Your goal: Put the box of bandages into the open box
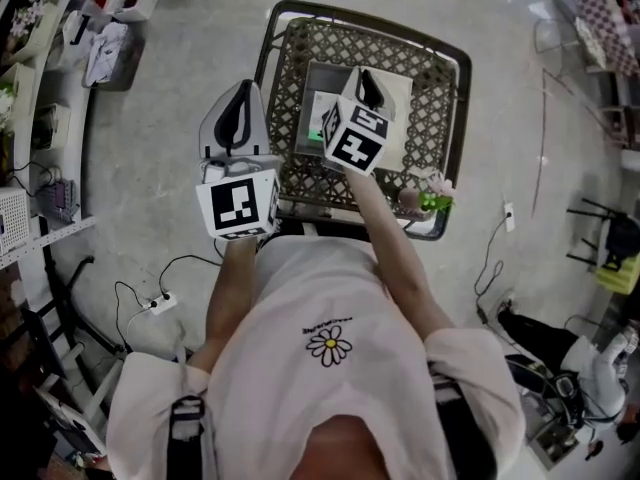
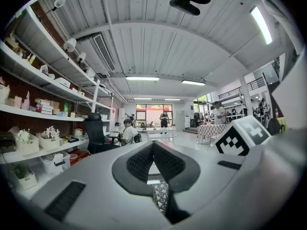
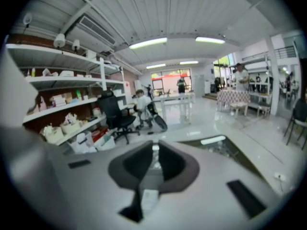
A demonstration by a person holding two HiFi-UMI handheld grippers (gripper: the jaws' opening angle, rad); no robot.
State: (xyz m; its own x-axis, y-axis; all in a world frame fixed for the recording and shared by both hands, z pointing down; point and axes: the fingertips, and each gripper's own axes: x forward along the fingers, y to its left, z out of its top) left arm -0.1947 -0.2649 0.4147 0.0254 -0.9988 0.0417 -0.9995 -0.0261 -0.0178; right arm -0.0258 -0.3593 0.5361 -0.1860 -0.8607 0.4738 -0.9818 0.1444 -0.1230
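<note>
Here we are holding the left gripper point(image 1: 246, 88) level over the table's near-left edge, jaws together on nothing. What we judge to be the box of bandages point(image 1: 322, 118) is lying just left of the nearer right gripper point(image 1: 362, 74), its long axis pointing away from us, seemingly already inside the open box point(image 1: 395, 83). That gripper is hovering above it, jaws almost touching and empty, over a lattice table point(image 1: 430, 118) standing on a concrete floor point(image 1: 180, 88).

Bright overhead strip lights point(image 3: 148, 43); glossy floor point(image 3: 225, 119) glare; fisheye vignette; right gripper view blurred.
</note>
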